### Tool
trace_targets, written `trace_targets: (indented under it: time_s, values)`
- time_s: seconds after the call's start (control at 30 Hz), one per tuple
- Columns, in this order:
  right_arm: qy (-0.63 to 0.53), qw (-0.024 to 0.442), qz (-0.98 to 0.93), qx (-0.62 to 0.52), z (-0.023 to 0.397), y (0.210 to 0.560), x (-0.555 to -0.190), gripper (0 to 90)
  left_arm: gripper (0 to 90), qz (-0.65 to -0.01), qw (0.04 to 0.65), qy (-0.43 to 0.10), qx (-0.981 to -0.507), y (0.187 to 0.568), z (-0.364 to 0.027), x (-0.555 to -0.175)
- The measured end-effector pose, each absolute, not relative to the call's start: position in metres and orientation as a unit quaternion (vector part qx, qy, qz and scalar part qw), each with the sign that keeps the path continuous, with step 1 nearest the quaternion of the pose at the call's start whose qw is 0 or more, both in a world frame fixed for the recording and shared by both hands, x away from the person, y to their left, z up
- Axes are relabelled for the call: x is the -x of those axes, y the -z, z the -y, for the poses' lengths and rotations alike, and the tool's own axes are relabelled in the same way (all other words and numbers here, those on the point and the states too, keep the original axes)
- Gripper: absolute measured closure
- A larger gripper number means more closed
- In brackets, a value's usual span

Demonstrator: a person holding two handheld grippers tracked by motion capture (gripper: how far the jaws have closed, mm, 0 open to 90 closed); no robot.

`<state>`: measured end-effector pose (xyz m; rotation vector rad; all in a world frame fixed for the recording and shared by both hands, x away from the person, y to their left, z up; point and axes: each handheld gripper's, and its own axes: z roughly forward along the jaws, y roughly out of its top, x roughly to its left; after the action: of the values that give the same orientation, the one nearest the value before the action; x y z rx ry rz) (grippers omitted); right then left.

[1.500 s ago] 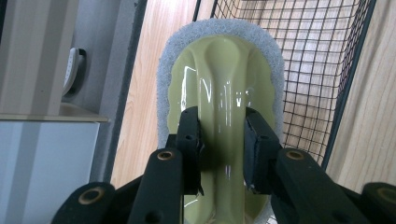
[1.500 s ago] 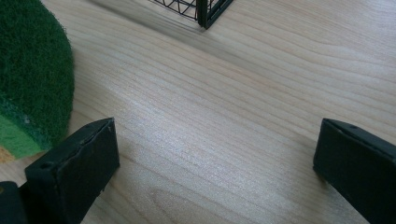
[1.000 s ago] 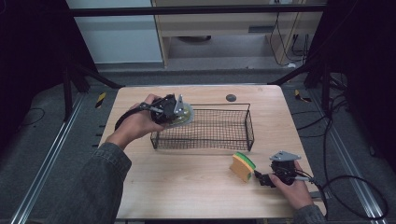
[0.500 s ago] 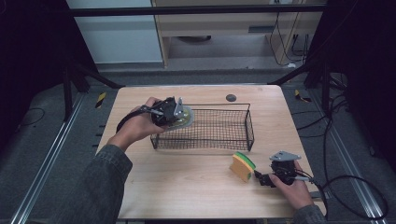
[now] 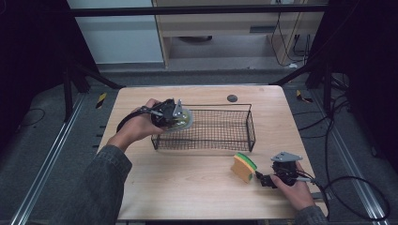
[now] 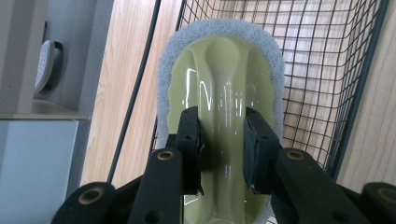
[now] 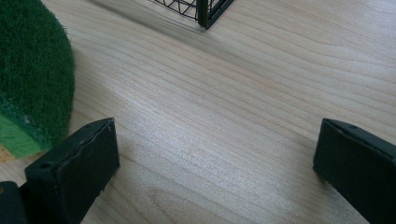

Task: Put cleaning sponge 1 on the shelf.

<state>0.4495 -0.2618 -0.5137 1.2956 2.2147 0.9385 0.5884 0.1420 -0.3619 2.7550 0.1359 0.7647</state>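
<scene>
My left gripper (image 5: 179, 115) is shut on a scrub pad (image 5: 186, 120) with a glossy yellow-green grip and a grey foam rim. It holds the pad in the air at the left end of the black wire basket (image 5: 251, 127). In the left gripper view the jaws clamp the ridge of the scrub pad (image 6: 219, 70), with the basket's mesh (image 6: 327, 70) beyond and to the right. My right gripper (image 5: 263, 179) rests open on the table just right of a green and yellow sponge (image 5: 244, 167). In the right gripper view the sponge (image 7: 32, 70) lies left of the left jaw, outside the gap of the right gripper (image 7: 217, 140).
A small dark round disc (image 5: 232, 98) lies on the wooden table (image 5: 187, 187) behind the basket. A corner of the basket (image 7: 208, 11) stands ahead of the right gripper. Cables trail from both grippers.
The left gripper with the scrub pad has edged slightly lower in the view, nearer the basket's left end. The right gripper and the sponge have stayed put.
</scene>
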Motion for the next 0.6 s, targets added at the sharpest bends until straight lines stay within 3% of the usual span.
trace_targets:
  time_s: [0.6]
  values:
    - [-0.336,0.203,-0.794,-0.465,0.262,0.514,-0.449,0.5,70.8,-0.057,0.138,-0.242,-0.959,0.386,-0.147,-0.597]
